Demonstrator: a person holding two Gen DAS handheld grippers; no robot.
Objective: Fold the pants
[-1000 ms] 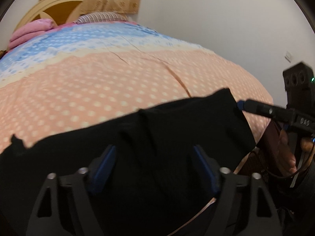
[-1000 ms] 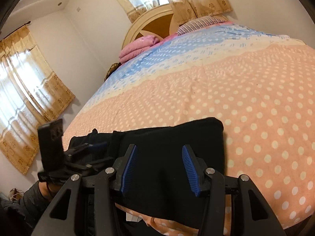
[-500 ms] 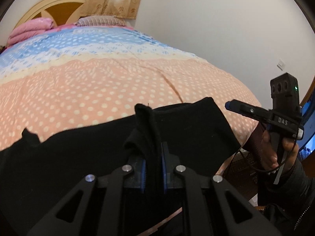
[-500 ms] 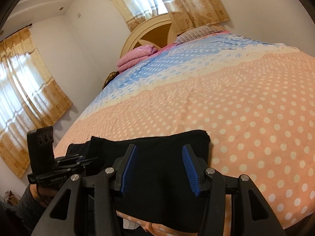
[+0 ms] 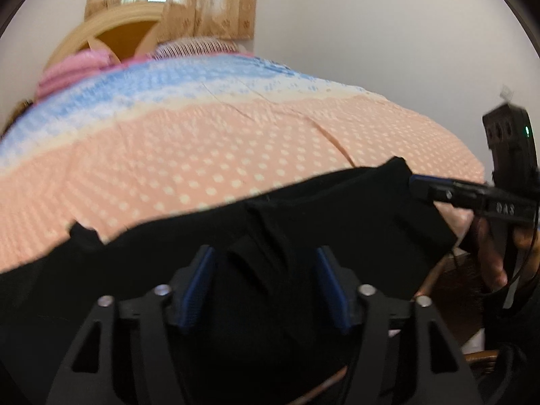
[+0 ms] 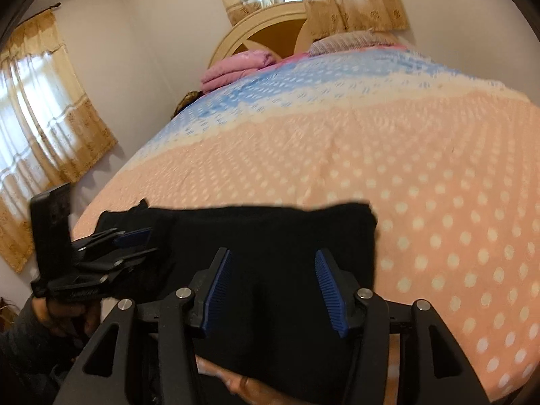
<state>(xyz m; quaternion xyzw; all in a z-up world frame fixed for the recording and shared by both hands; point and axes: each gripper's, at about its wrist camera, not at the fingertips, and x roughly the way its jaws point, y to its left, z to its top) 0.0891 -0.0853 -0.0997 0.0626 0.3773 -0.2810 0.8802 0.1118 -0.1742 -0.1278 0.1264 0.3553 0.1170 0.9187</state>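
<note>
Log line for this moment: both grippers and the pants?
left gripper: jaws just reopened, astride bunched fold | right gripper: jaws open, widening, above cloth | black pants: on bedspread, near edge

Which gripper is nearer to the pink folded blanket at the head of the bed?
Left. The pink blanket lies far off at the left side; the left gripper is lower-left, the right gripper further right.

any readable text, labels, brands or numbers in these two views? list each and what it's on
"DAS": white letters on the black body of the right gripper, seen in the left wrist view; the first letter is unclear.
Pale lettering on the side of the left gripper, in the right wrist view: too blurred to read.
Nothing readable on the black pants, the dotted bedspread, the curtains or the walls.
</note>
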